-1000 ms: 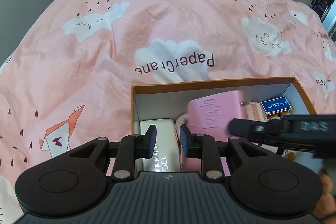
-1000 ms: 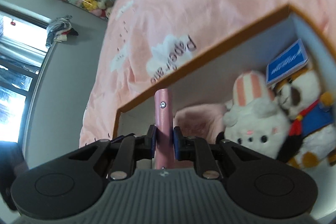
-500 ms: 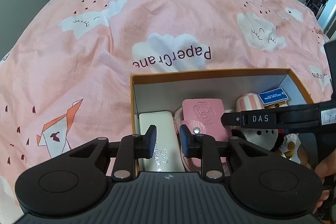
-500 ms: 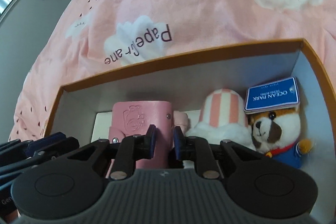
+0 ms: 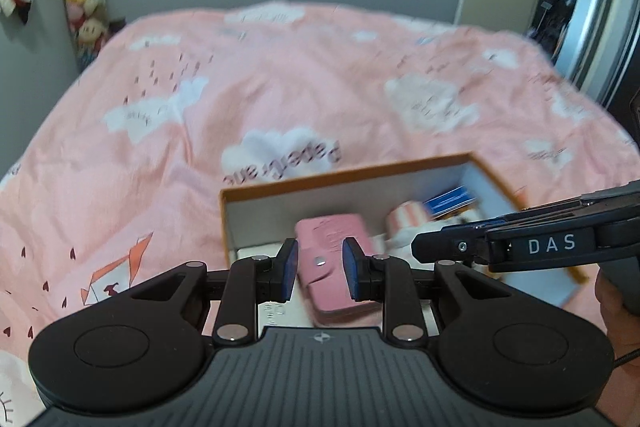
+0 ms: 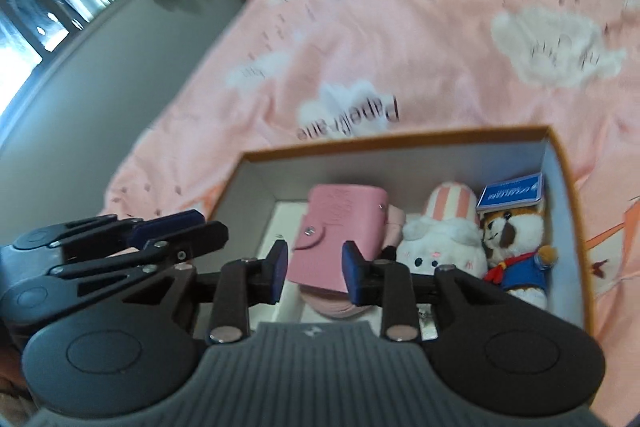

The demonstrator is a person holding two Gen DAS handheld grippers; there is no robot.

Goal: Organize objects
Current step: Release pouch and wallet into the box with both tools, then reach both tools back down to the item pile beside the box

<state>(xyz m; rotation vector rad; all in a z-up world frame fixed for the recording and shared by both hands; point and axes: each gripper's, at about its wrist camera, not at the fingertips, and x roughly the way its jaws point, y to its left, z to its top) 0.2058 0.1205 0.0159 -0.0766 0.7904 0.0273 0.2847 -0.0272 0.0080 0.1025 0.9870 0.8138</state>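
Lettering "DAS" is showing on the right tool (image 5: 424, 251), seen side-on in the left view. Bedspread (image 6: 400, 27) print is smearing with blur, partly legible as "Paper". Blue card (image 6: 510, 191) text is too small to read. Wallet (image 6: 340, 227) is lying in the box (image 6: 400, 141), released; right tool (image 6: 314, 275) jaws have just been opening, empty. Left tool (image 5: 318, 273) is hovering, parted, gripping nothing.

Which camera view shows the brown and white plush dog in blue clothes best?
The right wrist view: the brown and white plush dog in blue clothes shows whole and fairly sharp there. In the left wrist view, the right tool hides it.
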